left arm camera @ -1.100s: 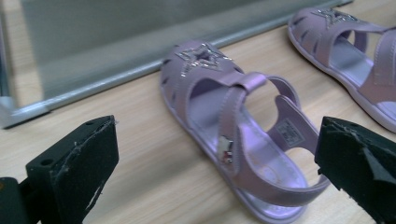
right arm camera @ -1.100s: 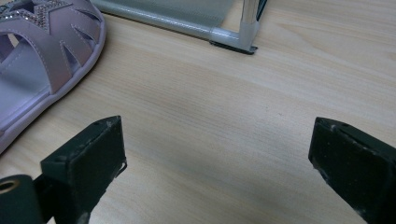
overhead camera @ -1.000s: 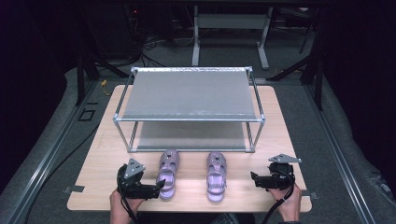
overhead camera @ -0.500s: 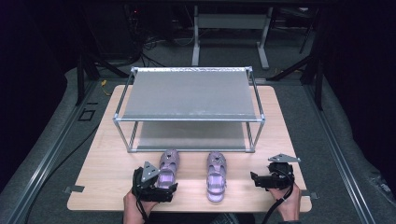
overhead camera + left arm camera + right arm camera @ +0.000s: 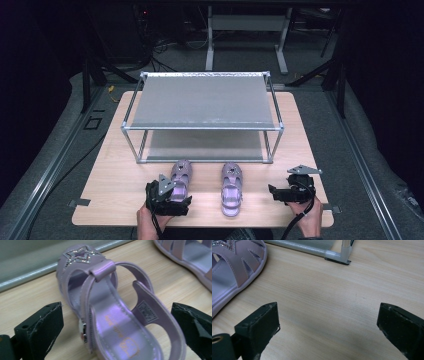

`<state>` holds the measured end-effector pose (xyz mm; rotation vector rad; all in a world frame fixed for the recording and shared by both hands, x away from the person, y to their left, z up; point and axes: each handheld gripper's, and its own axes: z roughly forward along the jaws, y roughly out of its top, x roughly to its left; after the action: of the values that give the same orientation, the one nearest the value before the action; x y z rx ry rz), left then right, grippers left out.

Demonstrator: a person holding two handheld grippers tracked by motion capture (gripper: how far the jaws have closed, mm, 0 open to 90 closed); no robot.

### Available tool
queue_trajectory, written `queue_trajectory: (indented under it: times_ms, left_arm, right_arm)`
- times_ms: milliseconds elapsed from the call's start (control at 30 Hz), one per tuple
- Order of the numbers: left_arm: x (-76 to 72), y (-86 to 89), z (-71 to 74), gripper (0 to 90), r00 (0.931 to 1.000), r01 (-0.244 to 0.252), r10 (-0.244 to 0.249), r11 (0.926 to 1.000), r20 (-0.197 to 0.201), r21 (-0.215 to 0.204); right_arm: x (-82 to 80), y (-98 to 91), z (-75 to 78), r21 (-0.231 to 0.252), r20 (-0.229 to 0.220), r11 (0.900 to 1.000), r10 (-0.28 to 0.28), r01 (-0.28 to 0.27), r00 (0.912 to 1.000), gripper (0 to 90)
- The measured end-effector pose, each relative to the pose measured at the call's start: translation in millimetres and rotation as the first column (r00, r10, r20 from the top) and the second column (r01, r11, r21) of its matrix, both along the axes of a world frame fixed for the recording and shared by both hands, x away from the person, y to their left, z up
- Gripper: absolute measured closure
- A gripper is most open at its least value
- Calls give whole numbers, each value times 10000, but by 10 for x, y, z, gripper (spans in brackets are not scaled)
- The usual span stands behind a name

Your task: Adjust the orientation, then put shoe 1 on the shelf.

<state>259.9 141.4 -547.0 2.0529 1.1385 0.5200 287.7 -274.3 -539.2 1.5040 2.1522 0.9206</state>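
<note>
Two lilac sandals lie toe-forward on the wooden table in front of a metal rack. My left gripper [image 5: 172,197] is open over the heel of the left sandal [image 5: 180,175]. In the left gripper view that sandal [image 5: 112,312] lies between the two jaws, which stand apart from it on both sides. The right sandal [image 5: 232,187] lies alone at the table's middle front. To its right, my right gripper [image 5: 280,192] hovers open above bare wood. In the right gripper view its jaws [image 5: 327,327] are wide apart with nothing between them, and the right sandal's toe [image 5: 234,267] lies at the upper left.
A two-shelf metal rack [image 5: 202,107] with grey shelves stands across the middle of the table [image 5: 110,190]. Its front right foot [image 5: 342,256] is just ahead of my right gripper. Dark floor and rails surround the table.
My left gripper has moved right from the table's front left onto the heel of the left sandal. The right gripper has stayed in place.
</note>
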Motion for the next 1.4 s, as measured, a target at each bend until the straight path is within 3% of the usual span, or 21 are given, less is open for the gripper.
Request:
queue_trajectory:
  times_ms: [533, 700, 933, 1100, 1400]
  left_arm:
    - [-78, 213, -32, 0, 9997, -234, 236, 9995, -85, 216]
    - [-121, 297, -39, 1, 9996, -263, 260, 9988, -75, -402]
    - [-107, 173, -103, 3, 9995, -283, 290, 9982, 122, -533]
    - [-94, 126, -158, 149, 9990, -387, 397, 9983, 219, -432]
    - [-85, 115, -205, 299, 9984, -500, 506, 9984, 268, -253]
  right_arm:
    - [-4, -12, -19, 71, -71, 10000, 11, -11, 10000, 39]
    - [-4, -11, -34, 87, -24, 9999, -51, 51, 10000, 40]
    - [7, 22, -48, 145, -2, 9999, -38, 38, 10000, 43]
    - [7, 11, -56, 193, -81, 9998, 25, -24, 10000, 43]
    - [1, -2, -74, 178, 9, 9998, -67, 67, 10000, 44]
